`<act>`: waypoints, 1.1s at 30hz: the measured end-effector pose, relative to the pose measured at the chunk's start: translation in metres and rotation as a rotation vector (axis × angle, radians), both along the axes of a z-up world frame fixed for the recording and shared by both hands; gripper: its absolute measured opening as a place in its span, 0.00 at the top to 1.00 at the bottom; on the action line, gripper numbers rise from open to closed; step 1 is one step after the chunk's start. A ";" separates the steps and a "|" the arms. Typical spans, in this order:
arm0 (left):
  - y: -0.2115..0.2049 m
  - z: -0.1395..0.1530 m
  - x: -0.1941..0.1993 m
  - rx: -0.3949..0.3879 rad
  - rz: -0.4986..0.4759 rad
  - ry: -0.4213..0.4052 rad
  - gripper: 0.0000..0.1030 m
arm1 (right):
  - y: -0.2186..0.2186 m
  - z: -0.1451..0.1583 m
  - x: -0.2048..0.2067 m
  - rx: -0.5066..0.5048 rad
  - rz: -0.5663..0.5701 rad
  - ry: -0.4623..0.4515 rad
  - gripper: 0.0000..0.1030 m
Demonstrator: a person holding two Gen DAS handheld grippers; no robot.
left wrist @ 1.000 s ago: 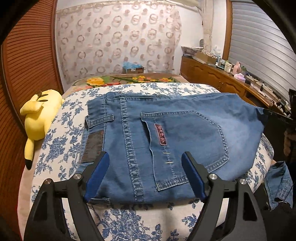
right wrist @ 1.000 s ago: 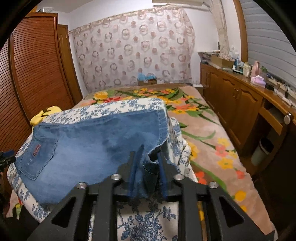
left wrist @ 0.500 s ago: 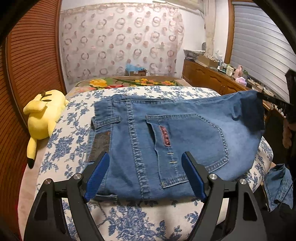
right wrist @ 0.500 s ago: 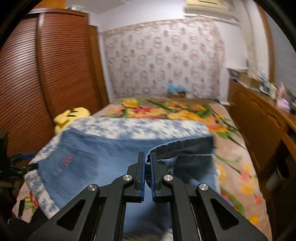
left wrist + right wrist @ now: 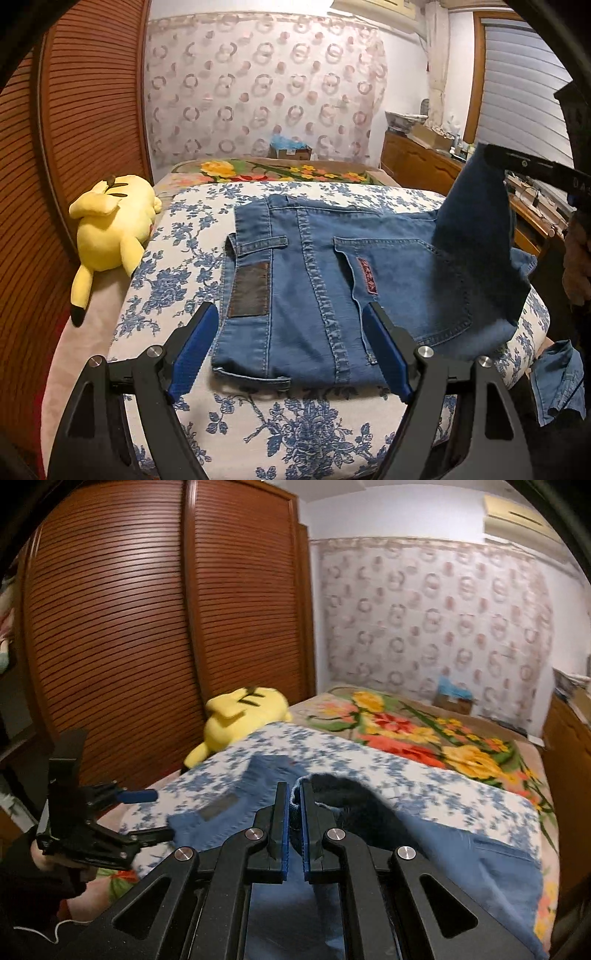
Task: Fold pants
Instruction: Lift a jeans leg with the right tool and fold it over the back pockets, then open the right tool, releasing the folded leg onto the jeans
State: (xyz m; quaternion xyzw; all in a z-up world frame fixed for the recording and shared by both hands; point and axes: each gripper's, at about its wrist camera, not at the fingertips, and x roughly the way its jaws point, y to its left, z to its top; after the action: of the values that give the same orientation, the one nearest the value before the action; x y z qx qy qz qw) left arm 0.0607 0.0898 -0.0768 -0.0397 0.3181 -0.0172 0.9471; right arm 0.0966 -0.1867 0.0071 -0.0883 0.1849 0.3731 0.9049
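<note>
Jeans (image 5: 332, 295) lay on the blue-floral cushion (image 5: 295, 424), waist end toward the left wrist camera, back pocket and brown leather patch (image 5: 249, 291) facing up. Left gripper (image 5: 291, 347) hovered over the near edge of the cushion, jaws wide apart and empty; one blue pad (image 5: 192, 347) sat just beside the jeans' waistband corner, the other over the denim below the pocket, neither pressing on cloth. Right gripper (image 5: 293, 827) was clamped nearly closed on a bunched edge of the jeans, denim pinched between its blue pads (image 5: 282, 830). In the left wrist view that leg end stood lifted off the cushion at the far right side, a dark flap of denim hanging from the right gripper (image 5: 524, 166) and draping down over the pocket area. The right wrist view was motion-blurred. The left gripper (image 5: 151, 816) showed there too, at the cushion's left edge, held by a hand in a dark sleeve. Yellow plush toy (image 5: 110, 236) lay beside the cushion, against the brown slatted wardrobe (image 5: 92, 110). Flowered blanket (image 5: 424, 734) covered the bed beyond the cushion. Another denim piece (image 5: 557, 380) hung below the cushion's right corner; could not tell whether it was part of the jeans.
</note>
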 end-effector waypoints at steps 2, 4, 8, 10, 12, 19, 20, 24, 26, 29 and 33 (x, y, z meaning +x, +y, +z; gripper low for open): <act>0.002 -0.001 0.000 -0.002 0.002 -0.001 0.22 | 0.002 -0.005 0.012 -0.020 0.015 0.026 0.94; 0.002 -0.001 0.000 -0.001 0.001 0.000 0.22 | 0.000 -0.008 0.020 -0.041 -0.004 0.029 0.82; 0.003 -0.002 0.000 -0.003 -0.002 0.005 0.22 | 0.001 -0.002 0.029 -0.045 -0.021 0.036 0.70; 0.001 -0.004 0.001 -0.003 -0.006 0.008 0.22 | 0.006 0.000 0.028 -0.052 -0.039 0.032 0.63; -0.002 -0.005 0.003 -0.003 -0.012 0.012 0.22 | 0.007 0.000 0.023 -0.056 -0.057 0.028 0.62; -0.019 -0.004 0.012 0.008 -0.050 0.019 0.22 | 0.000 -0.019 0.014 -0.077 -0.144 0.053 0.59; -0.022 -0.004 0.014 0.009 -0.059 0.020 0.22 | -0.002 -0.021 0.013 -0.085 -0.154 0.058 0.59; -0.034 -0.005 0.023 0.003 -0.099 0.023 0.22 | -0.008 -0.031 0.009 -0.106 -0.194 0.088 0.57; -0.040 -0.007 0.029 -0.004 -0.119 0.030 0.22 | -0.012 -0.035 0.010 -0.107 -0.213 0.114 0.57; -0.051 -0.011 0.039 -0.021 -0.159 0.042 0.22 | -0.014 -0.042 0.012 -0.106 -0.244 0.146 0.56; -0.067 -0.015 0.052 -0.010 -0.191 0.065 0.22 | -0.012 -0.047 0.014 -0.094 -0.257 0.186 0.52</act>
State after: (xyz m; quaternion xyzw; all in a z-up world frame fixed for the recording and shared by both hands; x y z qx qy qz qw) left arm 0.1131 0.0227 -0.0923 -0.0146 0.3511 -0.1078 0.9300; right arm 0.1102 -0.1987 -0.0395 -0.0710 0.2949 0.2516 0.9191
